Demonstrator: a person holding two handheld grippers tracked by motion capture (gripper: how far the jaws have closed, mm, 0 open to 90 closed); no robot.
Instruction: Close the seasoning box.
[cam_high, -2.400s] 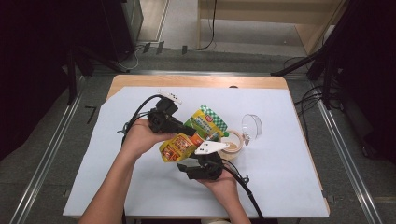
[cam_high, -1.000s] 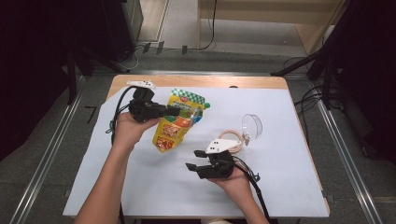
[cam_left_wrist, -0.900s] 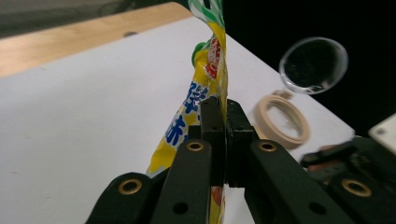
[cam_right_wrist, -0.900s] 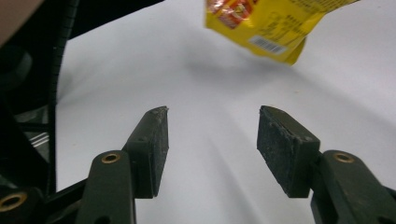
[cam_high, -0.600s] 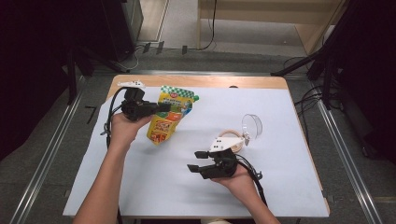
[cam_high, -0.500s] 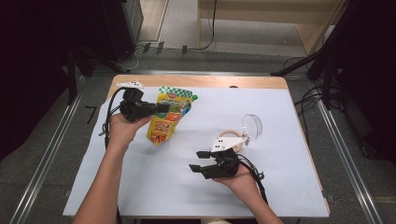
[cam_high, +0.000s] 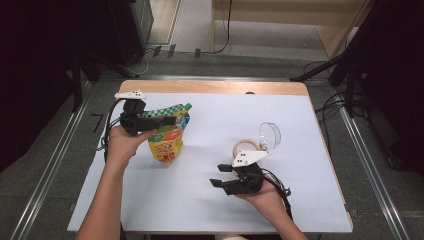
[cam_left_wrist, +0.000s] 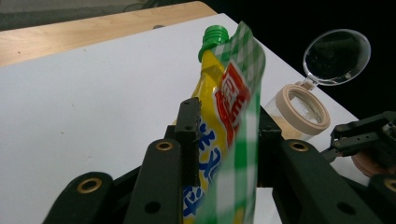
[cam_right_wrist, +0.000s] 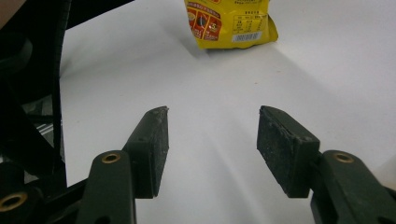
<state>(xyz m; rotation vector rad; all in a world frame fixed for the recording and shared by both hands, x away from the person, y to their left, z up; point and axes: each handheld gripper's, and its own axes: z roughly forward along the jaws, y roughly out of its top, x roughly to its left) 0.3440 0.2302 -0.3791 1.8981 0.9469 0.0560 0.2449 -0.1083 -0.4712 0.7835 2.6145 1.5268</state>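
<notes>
Since the earliest picture, pouch (cam_high: 167, 135) carried from table centre to the 10 o'clock part of the white mat (cam_high: 300, 120); left gripper (cam_high: 167, 120) went with it, right gripper (cam_high: 220, 176) drew back toward 5 o'clock.

Item 1, pouch: yellow printed refill bag, green checked top edge, green screw cap (cam_left_wrist: 215, 33). Stands roughly upright, bottom on the mat, top leaning toward 1 o'clock. Judged set down on its base so it stays standing once released.

Item 2, left gripper: reaches in from 9 o'clock at the pouch's upper part. Its jaws have just been opening; the pouch is between them, the pads (cam_left_wrist: 189, 140) close beside the film with the grip judged slackened rather than pressing. The hand (cam_high: 122, 145) beneath steadies it.

Item 3, right gripper: jaws moderately wide, nothing between, held low over bare mat at 5 o'clock, pointing toward 9 o'clock; judged idle and kept out of the way.

Item 4, jar (cam_high: 245, 147): small clear container, beige collar, hinged clear lid (cam_high: 270, 134) flipped open, at 3 o'clock of centre. Apparently left open beside the pouch's former spot.

View notes: left gripper view gives the cap and the pouch's thin edge between the pads, which the high view hides behind the gripper body. Right gripper view gives the pouch's back panel (cam_right_wrist: 231, 21) with barcode, resting on the mat.
</notes>
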